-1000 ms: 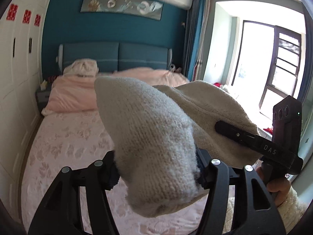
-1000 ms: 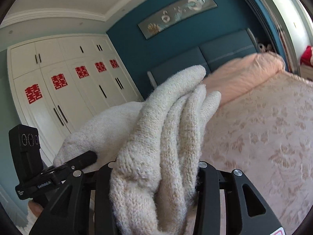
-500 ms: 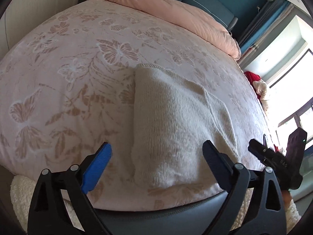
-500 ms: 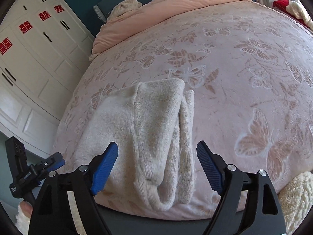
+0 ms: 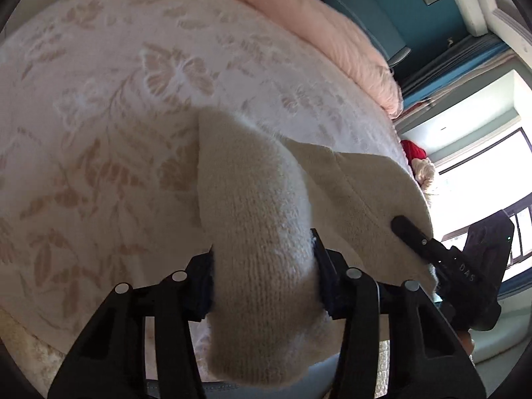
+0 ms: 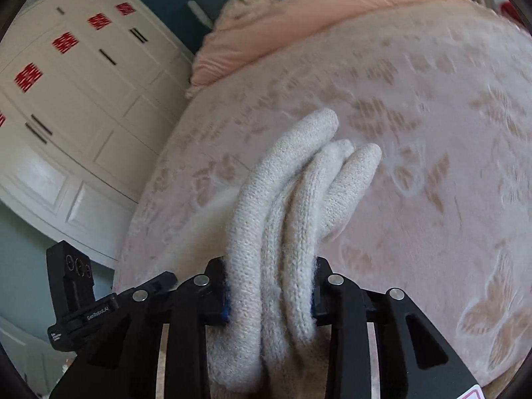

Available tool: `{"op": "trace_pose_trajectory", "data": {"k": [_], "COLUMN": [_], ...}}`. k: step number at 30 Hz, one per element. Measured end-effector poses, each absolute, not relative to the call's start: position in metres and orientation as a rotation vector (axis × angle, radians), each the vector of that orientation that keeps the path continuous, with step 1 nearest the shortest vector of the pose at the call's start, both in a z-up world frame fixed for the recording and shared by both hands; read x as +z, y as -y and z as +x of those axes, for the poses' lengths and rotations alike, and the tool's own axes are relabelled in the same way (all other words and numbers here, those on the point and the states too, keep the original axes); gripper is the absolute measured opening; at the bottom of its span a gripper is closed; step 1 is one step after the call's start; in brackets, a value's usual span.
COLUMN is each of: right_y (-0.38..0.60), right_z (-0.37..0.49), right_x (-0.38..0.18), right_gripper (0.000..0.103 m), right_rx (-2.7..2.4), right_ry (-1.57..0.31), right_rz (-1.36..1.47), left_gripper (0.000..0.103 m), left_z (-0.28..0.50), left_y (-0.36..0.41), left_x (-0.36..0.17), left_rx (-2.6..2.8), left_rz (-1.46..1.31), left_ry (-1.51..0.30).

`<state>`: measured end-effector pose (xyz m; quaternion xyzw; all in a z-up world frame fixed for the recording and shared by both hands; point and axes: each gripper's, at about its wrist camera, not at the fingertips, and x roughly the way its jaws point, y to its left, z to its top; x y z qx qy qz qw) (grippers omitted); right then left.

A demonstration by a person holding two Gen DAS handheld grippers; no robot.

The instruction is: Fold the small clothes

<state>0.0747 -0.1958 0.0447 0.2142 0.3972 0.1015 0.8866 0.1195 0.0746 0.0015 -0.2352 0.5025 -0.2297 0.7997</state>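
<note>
Sweater (image 5: 266,232) pinched; left claw (image 5: 262,276), right claw (image 6: 269,286) closing.

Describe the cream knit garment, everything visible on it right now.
The cream knit garment is thick, fuzzy and soft-looking, folded into bulky layers. The left gripper is closing on one rounded fold; the right gripper is closing on three stacked rolled edges, cloth between both pairs of jaws. Its near edge is lifted while the far part lies on the pink butterfly-patterned bedspread. What kind of garment it is cannot be told.
</note>
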Motion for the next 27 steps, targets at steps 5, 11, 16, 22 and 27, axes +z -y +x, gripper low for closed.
{"op": "trace_pose_trajectory", "data": {"k": [5,11,16,22,27], "right_y": [0.224,0.247,0.198,0.208,0.218], "right_z": [0.101,0.077,0.061,0.066,0.078], "right_x": [0.015,-0.018,-0.028,-0.065,-0.053], "right_gripper": [0.047,0.028,0.029,0.052,0.009], "right_rx": [0.119,-0.006,0.097,0.007,0.088], "right_ry": [-0.868,-0.948,-1.009,-1.029,-1.019], "right_rz": [0.447,0.481,0.357,0.438,0.525], "left_gripper": [0.06,0.061,0.074,0.074,0.045], "left_z": [0.135,0.128,0.095,0.087,0.096], "left_y": [-0.071,-0.068,-0.064,-0.038,-0.038], "left_x": [0.027,-0.021,-0.004,-0.025,-0.053], "left_rx": [-0.465,-0.29,-0.266,-0.244,-0.222], "left_rz": [-0.394,-0.191,-0.144,-0.036,0.043], "left_ry": [-0.995,-1.068,-1.013,-1.074,-1.17]}}
